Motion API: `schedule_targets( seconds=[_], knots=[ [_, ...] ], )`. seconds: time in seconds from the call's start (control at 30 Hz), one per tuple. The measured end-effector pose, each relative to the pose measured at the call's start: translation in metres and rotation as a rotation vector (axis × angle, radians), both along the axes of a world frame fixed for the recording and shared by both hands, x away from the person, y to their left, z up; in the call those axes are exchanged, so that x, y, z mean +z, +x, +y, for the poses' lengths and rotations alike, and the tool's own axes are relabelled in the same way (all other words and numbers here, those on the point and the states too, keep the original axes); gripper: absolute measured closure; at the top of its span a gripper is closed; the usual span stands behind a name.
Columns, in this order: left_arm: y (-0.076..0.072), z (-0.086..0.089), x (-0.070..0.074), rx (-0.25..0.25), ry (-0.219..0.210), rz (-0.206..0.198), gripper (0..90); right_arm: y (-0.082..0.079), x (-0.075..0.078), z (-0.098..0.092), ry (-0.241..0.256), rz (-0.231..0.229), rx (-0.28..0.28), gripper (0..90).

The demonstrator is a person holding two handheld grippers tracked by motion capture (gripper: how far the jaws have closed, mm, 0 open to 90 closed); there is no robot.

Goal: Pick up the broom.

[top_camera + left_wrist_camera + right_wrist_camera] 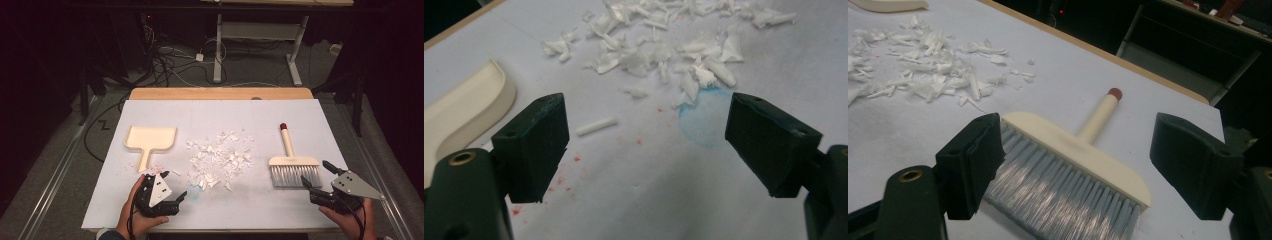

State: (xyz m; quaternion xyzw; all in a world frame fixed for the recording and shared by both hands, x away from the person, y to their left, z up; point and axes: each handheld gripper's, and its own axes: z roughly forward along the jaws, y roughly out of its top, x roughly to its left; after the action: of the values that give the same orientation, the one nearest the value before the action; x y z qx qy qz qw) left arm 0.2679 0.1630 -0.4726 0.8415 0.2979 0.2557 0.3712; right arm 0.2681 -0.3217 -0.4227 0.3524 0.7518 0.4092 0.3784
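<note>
- Paper scraps (220, 157) lie strewn across the middle of the bench (300, 210), between a cream dustpan (150, 140) on the left and a brush (294, 169) on the right.
- Brush handle points away from the person, bristles toward them; it sits just ahead of the right gripper (316, 176), whose fingers (970, 162) are spread wide and hold nothing.
- The left gripper (172, 187) rests near the dustpan's handle, fingers (531, 145) likewise spread and empty, facing the scraps over a blue stain (704, 122).
- My guess: the right hand takes the brush, being nearer.
- The dustpan is cut off in both gripper views.
</note>
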Motion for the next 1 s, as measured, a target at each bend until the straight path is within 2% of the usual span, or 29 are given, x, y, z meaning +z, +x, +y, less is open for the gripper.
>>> schedule_targets(
  seconds=[0.1,0.27,0.4,0.5,0.53,0.63,0.67,0.73,0.8,0.93,1.0],
  knots=[
    [0.0,-0.003,-0.001,-0.01,0.027,-0.004,17.1,0.0,-0.001,0.0,-0.01,0.001,0.006,21.9],
    [0.001,0.001,0.001,0.005,-0.007,-0.008,17.1,0.002,0.003,-0.002,0.004,-0.003,-0.009,21.9],
    [0.0,0.004,0.0,0.008,0.011,-0.01,17.3,0.003,0.006,-0.002,0.013,-0.007,-0.021,21.9],
    [-0.002,0.004,0.001,0.004,0.027,-0.031,17.2,0.009,0.004,0.003,-0.05,0.004,-0.054,23.7],
    [-0.003,0.004,0.001,0.005,0.022,-0.03,17.2,0.009,0.004,0.003,-0.05,0.004,-0.054,23.7],
    [-0.001,0.004,0.0,0.009,0.028,-0.024,17.1,0.029,0.005,0.006,-0.057,0.031,-0.064,26.0],
    [0.0,0.004,0.0,0.011,0.027,-0.022,17.1,0.036,0.006,0.007,-0.048,0.046,-0.067,25.9],
    [0.0,0.003,0.0,0.011,0.03,-0.02,17.1,0.052,0.01,0.01,-0.044,0.108,-0.075,24.6],
    [0.001,0.002,-0.001,0.008,0.038,-0.021,17.1,0.067,0.014,0.011,-0.011,0.143,-0.086,24.6],
    [0.001,0.002,-0.002,0.002,0.037,-0.011,17.1,0.108,0.011,0.015,0.017,0.308,-0.139,26.5],
    [0.001,0.003,-0.002,0.001,0.034,-0.009,17.2,0.127,0.004,0.019,0.002,0.364,-0.182,29.0]
  ],
)
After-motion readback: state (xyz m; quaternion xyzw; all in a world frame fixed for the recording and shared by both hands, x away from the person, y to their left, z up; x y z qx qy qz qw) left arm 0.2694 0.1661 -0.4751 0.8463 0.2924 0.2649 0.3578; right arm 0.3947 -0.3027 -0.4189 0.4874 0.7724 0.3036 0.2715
